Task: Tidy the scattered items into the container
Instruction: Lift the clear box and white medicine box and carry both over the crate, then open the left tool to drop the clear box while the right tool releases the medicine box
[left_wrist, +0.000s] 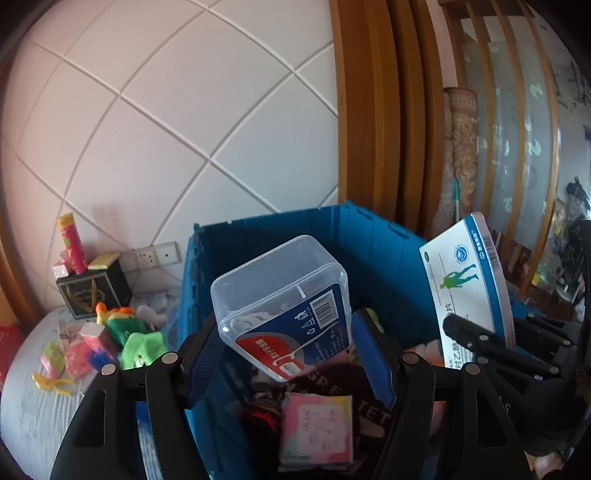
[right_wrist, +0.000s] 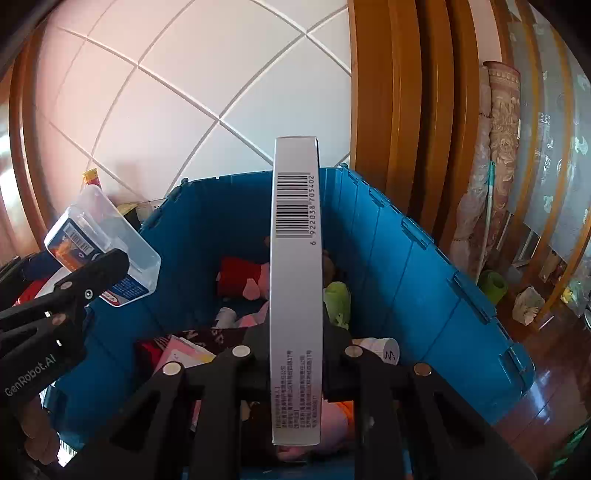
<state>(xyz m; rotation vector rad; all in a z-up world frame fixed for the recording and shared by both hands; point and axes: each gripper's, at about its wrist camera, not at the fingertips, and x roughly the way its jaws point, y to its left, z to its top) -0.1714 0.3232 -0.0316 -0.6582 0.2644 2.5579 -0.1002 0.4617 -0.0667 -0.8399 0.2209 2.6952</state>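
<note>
Between the blue pads of my left gripper (left_wrist: 288, 339) sits a clear plastic floss-pick box (left_wrist: 284, 306) with a blue and red label; the gripper is shut on it above the blue crate (left_wrist: 369, 229). My right gripper (right_wrist: 295, 332) is shut on a thin white carton (right_wrist: 295, 277), held on edge with its barcode facing up, over the same crate (right_wrist: 406, 258). Each wrist view shows the other hand: the right gripper (left_wrist: 480, 343) with the white carton (left_wrist: 465, 280), and the left gripper (right_wrist: 92, 273) with the clear box (right_wrist: 99, 243). Inside the crate lie a pink packet (left_wrist: 317, 424), dark and red cloth and a green item (right_wrist: 338, 299).
Left of the crate, a grey bed surface (left_wrist: 33, 387) carries a green plush toy (left_wrist: 129, 328), a black box (left_wrist: 92, 291), a red and yellow tube (left_wrist: 72, 240) and small pink items. A wooden door frame (left_wrist: 369, 110) and a rolled carpet (right_wrist: 491, 166) stand behind. Wooden floor (right_wrist: 546, 369) lies to the right.
</note>
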